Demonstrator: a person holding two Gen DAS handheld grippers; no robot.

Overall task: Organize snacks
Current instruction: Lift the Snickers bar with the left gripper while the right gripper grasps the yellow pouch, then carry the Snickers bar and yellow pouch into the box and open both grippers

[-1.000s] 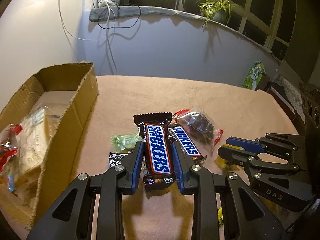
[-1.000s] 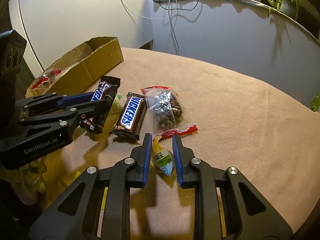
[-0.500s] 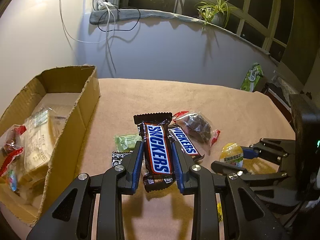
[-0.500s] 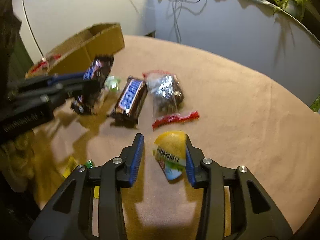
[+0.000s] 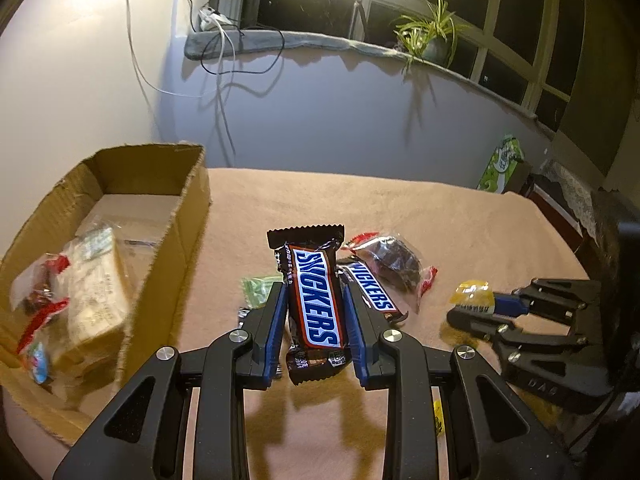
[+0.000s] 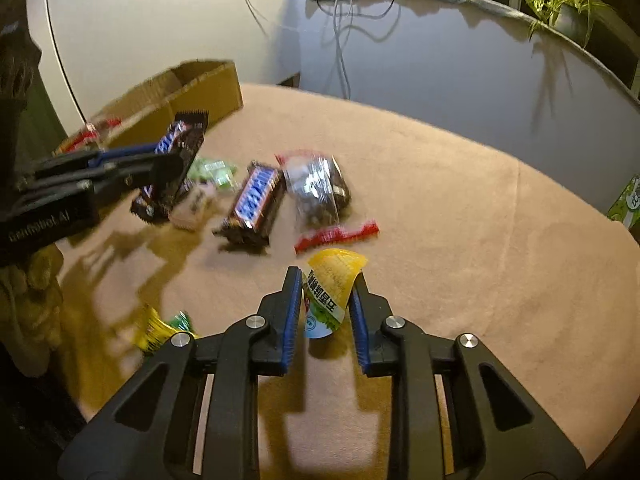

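Between my left gripper's [image 5: 314, 312] blue pads: one Snickers bar [image 5: 316, 304], clamped lengthwise and raised off the tan tablecloth [image 5: 460, 232]. Cardboard box [image 5: 176, 216] to its left, several snacks inside. Second Snickers [image 5: 370, 290] and dark-filled clear bag [image 5: 394, 264] lie just beyond.

Right wrist view: my right gripper [image 6: 328, 300] pinches one yellow-lidded jelly cup [image 6: 330, 292], lifted above cloth. Yellow-green wrapper [image 6: 160, 330] lies lower left.

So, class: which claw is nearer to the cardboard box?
Left. The left claw, shut on a Snickers bar, sits just beside the cardboard box. The right claw, shut on a yellow-lidded cup, is farther across the table.
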